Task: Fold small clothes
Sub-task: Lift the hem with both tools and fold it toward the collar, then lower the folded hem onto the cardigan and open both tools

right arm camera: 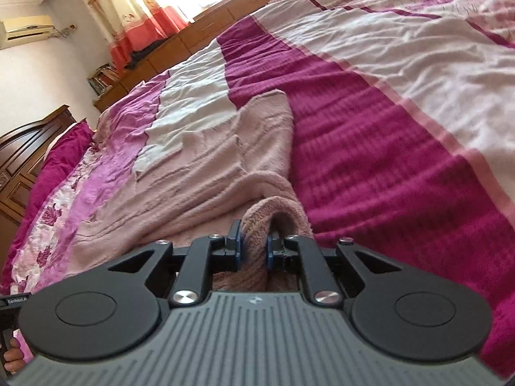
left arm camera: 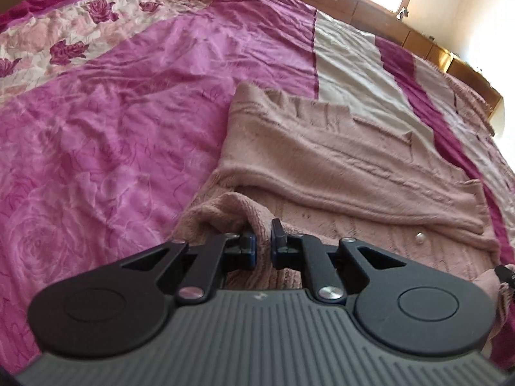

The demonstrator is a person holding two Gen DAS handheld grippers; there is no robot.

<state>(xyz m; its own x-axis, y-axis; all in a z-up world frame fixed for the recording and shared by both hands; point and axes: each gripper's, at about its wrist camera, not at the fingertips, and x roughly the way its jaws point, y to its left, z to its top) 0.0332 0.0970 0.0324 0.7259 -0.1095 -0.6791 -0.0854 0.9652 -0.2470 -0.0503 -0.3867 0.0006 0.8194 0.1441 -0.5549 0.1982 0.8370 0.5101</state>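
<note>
A fuzzy pale pink knitted sweater (left arm camera: 338,167) lies on the bed, partly folded, with a sleeve laid across its body. My left gripper (left arm camera: 263,244) is shut on a bunched edge of the sweater at its near left side. In the right wrist view the same sweater (right arm camera: 206,173) stretches away from me, and my right gripper (right arm camera: 252,247) is shut on a thick roll of its fabric at the near right edge. The tip of the other gripper (left arm camera: 507,273) peeks in at the right edge of the left wrist view. A pearl button (left arm camera: 419,235) shows on the sweater.
The bed is covered by a pink, magenta and white bedspread (left arm camera: 128,112) with rose prints. A wooden ledge (right arm camera: 199,22) and curtained window (right arm camera: 151,3) stand behind it, a dark wooden headboard (right arm camera: 29,157) at the left. A hand (right arm camera: 13,353) shows at the bottom left.
</note>
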